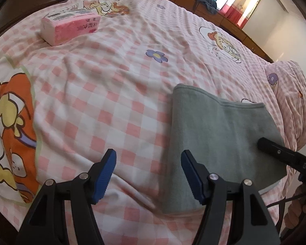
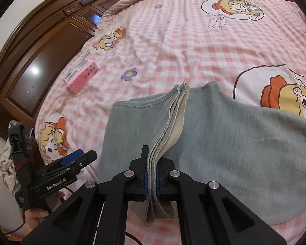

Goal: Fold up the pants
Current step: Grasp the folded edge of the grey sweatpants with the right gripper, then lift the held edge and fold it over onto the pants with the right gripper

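While right claw [image 2: 152, 175] pinches pants [image 2: 224, 143], tissue pack [image 1: 70, 27] lies well apart.

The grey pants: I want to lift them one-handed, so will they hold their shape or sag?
Likely sag: the grey pants drape limply from the right gripper, shut on stacked hems. Probably light, thin knit. Unclamped layers may slide apart; the left gripper is open.
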`<action>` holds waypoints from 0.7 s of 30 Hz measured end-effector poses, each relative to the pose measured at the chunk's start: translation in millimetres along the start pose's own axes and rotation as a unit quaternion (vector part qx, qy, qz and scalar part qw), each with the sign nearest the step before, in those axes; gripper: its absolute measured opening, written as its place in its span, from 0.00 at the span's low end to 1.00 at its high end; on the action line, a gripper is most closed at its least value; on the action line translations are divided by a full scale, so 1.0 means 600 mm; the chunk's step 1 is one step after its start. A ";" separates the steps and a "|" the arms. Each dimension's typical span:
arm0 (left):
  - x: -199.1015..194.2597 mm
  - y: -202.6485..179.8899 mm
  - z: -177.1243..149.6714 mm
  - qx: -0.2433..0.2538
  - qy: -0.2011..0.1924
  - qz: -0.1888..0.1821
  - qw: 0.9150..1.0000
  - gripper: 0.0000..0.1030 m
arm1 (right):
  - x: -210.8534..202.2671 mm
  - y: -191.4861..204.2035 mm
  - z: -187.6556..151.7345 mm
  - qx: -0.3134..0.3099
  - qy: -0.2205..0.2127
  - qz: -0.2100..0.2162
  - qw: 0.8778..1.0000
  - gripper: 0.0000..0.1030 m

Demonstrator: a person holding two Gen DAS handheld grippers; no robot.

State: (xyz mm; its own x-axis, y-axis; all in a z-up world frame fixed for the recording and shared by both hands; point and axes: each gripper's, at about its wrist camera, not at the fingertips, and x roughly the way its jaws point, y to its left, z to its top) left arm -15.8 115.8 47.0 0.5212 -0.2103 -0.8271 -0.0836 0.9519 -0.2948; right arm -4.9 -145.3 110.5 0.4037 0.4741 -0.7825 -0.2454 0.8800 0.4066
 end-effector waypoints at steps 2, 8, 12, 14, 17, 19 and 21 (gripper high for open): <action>-0.003 -0.001 0.000 -0.001 -0.001 0.002 1.000 0.67 | -0.006 0.000 0.000 0.001 -0.004 0.004 1.000 0.06; -0.011 -0.012 0.000 0.006 -0.004 0.010 1.000 0.67 | -0.041 -0.005 0.001 0.010 -0.024 0.019 0.999 0.06; -0.012 -0.026 0.001 0.017 -0.005 0.012 1.000 0.67 | -0.080 -0.008 0.003 0.015 -0.046 0.023 0.999 0.06; -0.012 -0.034 0.000 0.023 -0.004 0.012 1.000 0.67 | -0.099 -0.011 0.004 0.016 -0.056 0.021 0.998 0.05; -0.012 -0.047 -0.002 0.031 -0.003 0.010 0.999 0.67 | -0.132 -0.018 0.006 0.019 -0.071 0.015 0.997 0.05; -0.010 -0.055 -0.003 0.036 -0.001 0.009 0.999 0.67 | -0.156 -0.027 0.007 0.023 -0.083 0.011 0.996 0.05; -0.009 -0.064 -0.005 0.042 0.000 0.007 0.999 0.67 | -0.177 -0.035 0.009 0.027 -0.094 0.005 0.995 0.06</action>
State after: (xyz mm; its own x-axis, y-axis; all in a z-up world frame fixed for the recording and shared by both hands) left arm -17.8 79.8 61.7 0.5197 -0.1961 -0.8316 -0.0199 0.9703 -0.2412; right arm -37.8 -213.9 187.3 0.5603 0.4756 -0.6781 -0.2051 0.8729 0.4427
